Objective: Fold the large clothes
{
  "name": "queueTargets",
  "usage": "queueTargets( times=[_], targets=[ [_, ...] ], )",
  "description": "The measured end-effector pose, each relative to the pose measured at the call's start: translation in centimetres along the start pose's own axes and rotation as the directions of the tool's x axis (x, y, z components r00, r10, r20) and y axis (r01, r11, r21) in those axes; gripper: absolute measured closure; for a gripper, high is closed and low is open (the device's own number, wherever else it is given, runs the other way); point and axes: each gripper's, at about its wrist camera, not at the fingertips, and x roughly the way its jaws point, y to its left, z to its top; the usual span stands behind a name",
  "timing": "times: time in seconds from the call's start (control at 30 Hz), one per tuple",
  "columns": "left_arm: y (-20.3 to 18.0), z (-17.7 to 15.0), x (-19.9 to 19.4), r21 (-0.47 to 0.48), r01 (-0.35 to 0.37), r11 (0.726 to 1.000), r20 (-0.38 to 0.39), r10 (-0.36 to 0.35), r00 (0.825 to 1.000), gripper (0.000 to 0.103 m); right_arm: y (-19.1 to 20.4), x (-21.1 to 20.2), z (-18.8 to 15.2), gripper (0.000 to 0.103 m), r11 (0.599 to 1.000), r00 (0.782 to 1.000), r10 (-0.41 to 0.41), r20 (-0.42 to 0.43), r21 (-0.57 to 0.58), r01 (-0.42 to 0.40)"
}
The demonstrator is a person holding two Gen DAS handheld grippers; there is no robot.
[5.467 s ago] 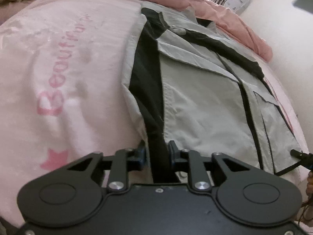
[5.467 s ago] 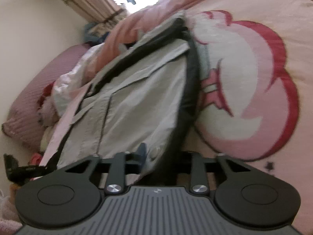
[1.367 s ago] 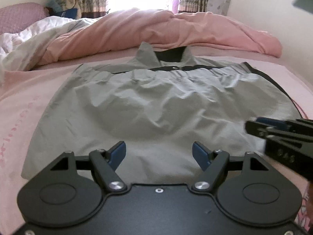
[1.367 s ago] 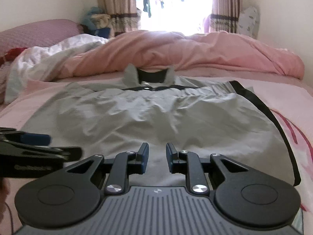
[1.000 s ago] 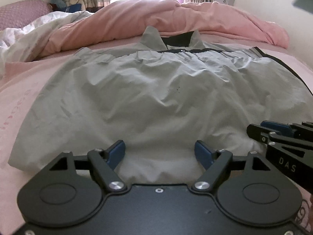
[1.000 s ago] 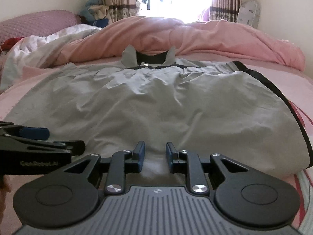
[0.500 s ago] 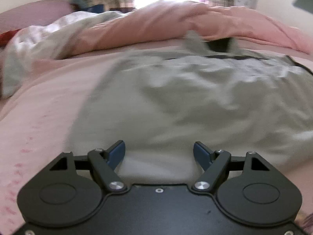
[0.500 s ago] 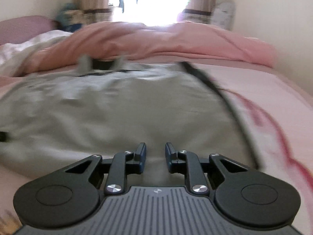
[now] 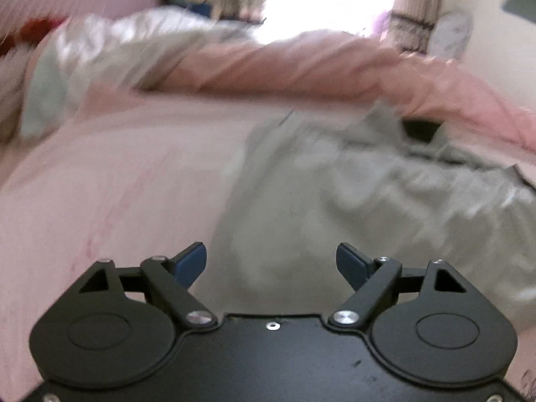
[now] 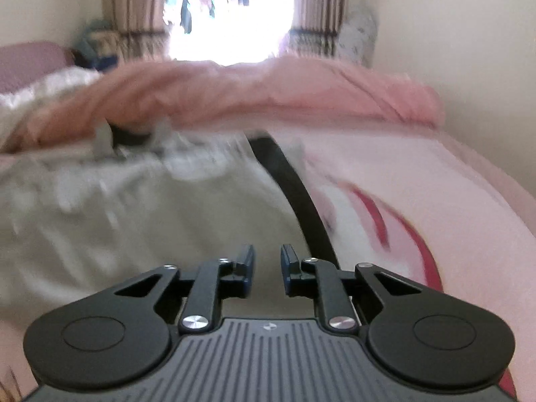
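A grey shirt [image 9: 335,201] with black trim lies spread flat on the pink bed, collar [image 9: 418,127] at the far end. My left gripper [image 9: 271,254] hovers over the shirt's near left edge; its jaws are opening, wide apart, with nothing pressed between them. In the right wrist view the shirt [image 10: 134,217] fills the left half, and its black side stripe [image 10: 301,201] runs down to my right gripper [image 10: 268,253]. That gripper's jaws stand a narrow gap apart over the shirt's near right corner, with no cloth caught. Both views are blurred.
A bunched pink duvet [image 9: 301,67] crosses the far end of the bed, with white bedding [image 9: 100,43] at far left. The pink sheet [image 10: 418,174] carries a red print [image 10: 418,241]. A wall [image 10: 469,50] borders the right side; a bright window [image 10: 227,6] is behind.
The grippers have drifted apart: the shirt slid right in the left wrist view and left in the right wrist view. Neither gripper shows in the other's view any more.
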Motion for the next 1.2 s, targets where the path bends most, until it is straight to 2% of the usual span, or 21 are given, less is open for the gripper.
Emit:
queueTargets(
  times=[0.1,0.2,0.37,0.47,0.57,0.63,0.77,0.93,1.07,1.13,1.2],
  targets=[
    [-2.5,2.5,1.2,0.067,0.006,0.998,0.056,-0.009,0.998,0.018,1.3,2.1,2.0,0.083,0.999,0.999,0.033,0.038,0.007,-0.033],
    [-3.6,3.9,4.0,0.081,0.021,0.997,0.046,-0.025,0.999,0.018,2.1,4.9,2.5,0.083,0.998,0.998,0.056,0.022,0.02,-0.057],
    [-3.6,3.7,9.0,0.102,-0.027,0.994,-0.04,0.031,0.999,0.017,2.2,8.9,1.0,0.084,1.0,0.998,0.015,-0.066,0.013,-0.014],
    [-2.1,2.2,10.3,0.064,-0.016,0.998,-0.061,0.02,0.998,0.01,2.0,8.8,0.0,0.084,1.0,0.999,0.017,-0.033,0.009,-0.017],
    [-1.6,2.3,10.5,0.051,0.0,0.999,-0.056,0.003,0.998,0.01,2.0,8.7,0.5,0.084,1.0,0.999,0.023,-0.038,-0.002,-0.023],
    [-1.7,2.6,9.7,0.056,-0.005,0.998,-0.05,0.008,0.999,0.018,1.6,7.7,0.8,0.084,1.0,0.999,0.021,-0.048,0.01,-0.021],
    [-1.2,1.9,5.2,0.051,0.03,0.998,-0.012,-0.029,1.0,0.018,0.0,4.2,0.7,0.084,1.0,1.0,0.011,-0.005,0.022,-0.011],
    [-0.1,-1.4,0.4,0.086,0.008,0.996,0.002,-0.008,1.0,0.018,-2.2,0.5,-1.1,0.084,0.999,1.0,-0.002,-0.015,0.041,0.003],
    [1.1,-3.7,0.2,0.06,0.001,0.998,-0.048,0.002,0.999,0.018,-3.1,0.8,-3.2,0.084,0.998,0.997,-0.034,-0.075,0.053,0.038],
    [1.6,-4.6,0.6,0.049,-0.011,0.999,-0.063,0.014,0.998,0.014,-3.4,1.3,-4.1,0.084,0.997,0.994,-0.037,-0.104,0.065,0.044],
    [2.4,-5.1,1.0,0.017,0.01,1.0,-0.066,-0.009,0.998,0.01,-3.5,1.6,-5.2,0.084,0.997,0.995,-0.037,-0.088,0.057,0.042]
  ],
)
